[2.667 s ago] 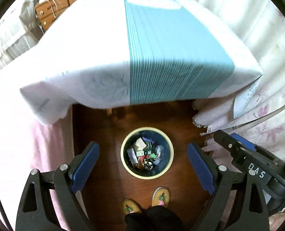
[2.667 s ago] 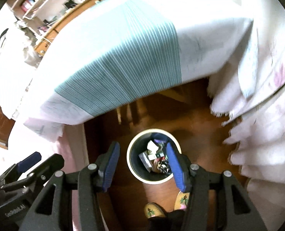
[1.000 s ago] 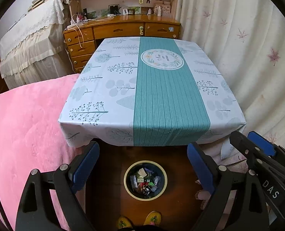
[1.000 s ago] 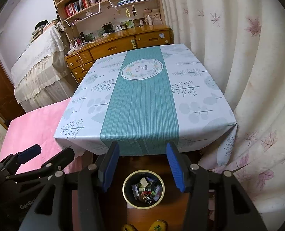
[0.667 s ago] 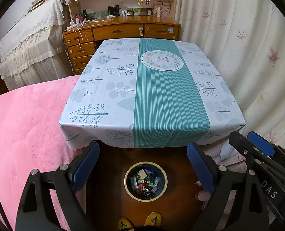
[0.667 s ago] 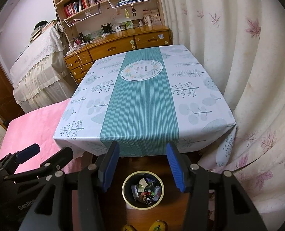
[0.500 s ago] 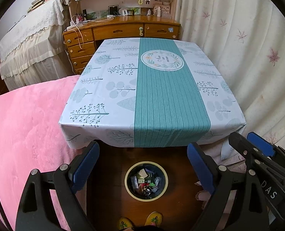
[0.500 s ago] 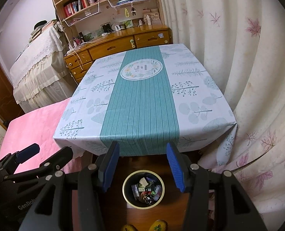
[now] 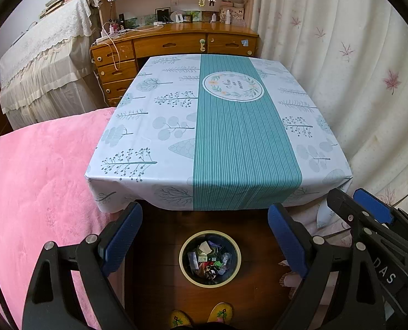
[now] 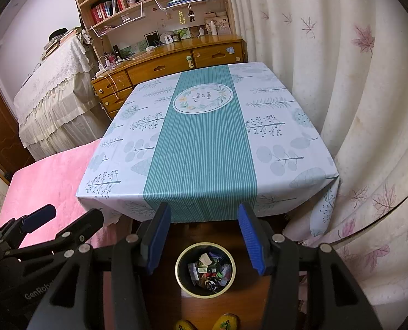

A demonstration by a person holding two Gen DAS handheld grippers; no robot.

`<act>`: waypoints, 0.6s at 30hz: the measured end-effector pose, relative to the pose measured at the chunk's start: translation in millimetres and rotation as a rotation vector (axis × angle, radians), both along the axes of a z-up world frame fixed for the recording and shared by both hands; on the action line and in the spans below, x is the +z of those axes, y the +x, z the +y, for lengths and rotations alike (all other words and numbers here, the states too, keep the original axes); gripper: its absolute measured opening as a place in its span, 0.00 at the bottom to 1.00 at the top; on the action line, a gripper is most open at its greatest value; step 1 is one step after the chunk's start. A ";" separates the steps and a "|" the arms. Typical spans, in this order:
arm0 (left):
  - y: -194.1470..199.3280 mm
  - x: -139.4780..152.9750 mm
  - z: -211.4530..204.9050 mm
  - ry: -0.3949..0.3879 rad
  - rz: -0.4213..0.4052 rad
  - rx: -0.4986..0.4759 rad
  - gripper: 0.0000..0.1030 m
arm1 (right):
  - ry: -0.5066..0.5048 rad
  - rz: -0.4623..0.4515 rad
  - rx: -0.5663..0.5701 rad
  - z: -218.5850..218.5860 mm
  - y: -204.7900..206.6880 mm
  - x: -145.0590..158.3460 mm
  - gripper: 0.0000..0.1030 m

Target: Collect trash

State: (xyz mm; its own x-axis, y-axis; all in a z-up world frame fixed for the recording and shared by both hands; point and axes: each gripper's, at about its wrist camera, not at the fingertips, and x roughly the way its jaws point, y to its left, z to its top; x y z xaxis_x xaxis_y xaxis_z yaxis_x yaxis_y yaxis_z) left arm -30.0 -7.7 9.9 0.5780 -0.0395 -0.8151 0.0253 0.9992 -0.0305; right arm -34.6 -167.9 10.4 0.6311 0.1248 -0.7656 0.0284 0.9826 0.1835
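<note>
A round dark bin with a pale yellow rim [image 9: 186, 244] [image 10: 179, 258] stands on the wooden floor just before the table, filled with mixed wrappers and scraps [image 9: 210, 260] [image 10: 209, 271]. My left gripper [image 9: 205, 236] hangs high above it, open, nothing between its blue pads. My right gripper [image 10: 204, 233] is also open and empty, held above the bin beside the left one. The table [image 9: 154, 126] [image 10: 281, 143] wears a white and teal cloth with nothing lying on it.
A pink blanket [image 9: 33, 181] lies left of the table. Flowered curtains [image 9: 363, 82] hang close on the right. A wooden desk with drawers and shelves [image 9: 176, 44] stands behind. A person's patterned slippers [image 9: 220, 313] show at the bottom edge.
Both grippers rose from low above the bin, so the whole table top came into sight. Over the last second nothing has moved.
</note>
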 end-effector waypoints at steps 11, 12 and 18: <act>-2.5 0.1 4.4 -0.001 0.005 0.001 0.89 | -0.001 0.000 0.000 0.8 -0.4 0.3 0.50; -2.4 0.2 4.3 -0.001 0.005 0.002 0.89 | -0.001 -0.001 0.000 0.7 -0.3 0.7 0.50; -4.8 0.0 6.7 -0.004 0.009 0.003 0.89 | -0.001 0.001 -0.001 1.9 -1.0 0.2 0.50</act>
State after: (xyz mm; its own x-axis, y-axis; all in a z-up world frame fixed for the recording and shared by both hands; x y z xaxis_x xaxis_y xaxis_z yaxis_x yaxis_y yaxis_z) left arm -34.8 -0.9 9.8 0.5705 -0.0410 -0.8203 0.0225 0.9992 -0.0343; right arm -35.7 -166.0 10.6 0.6308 0.1238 -0.7660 0.0291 0.9827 0.1828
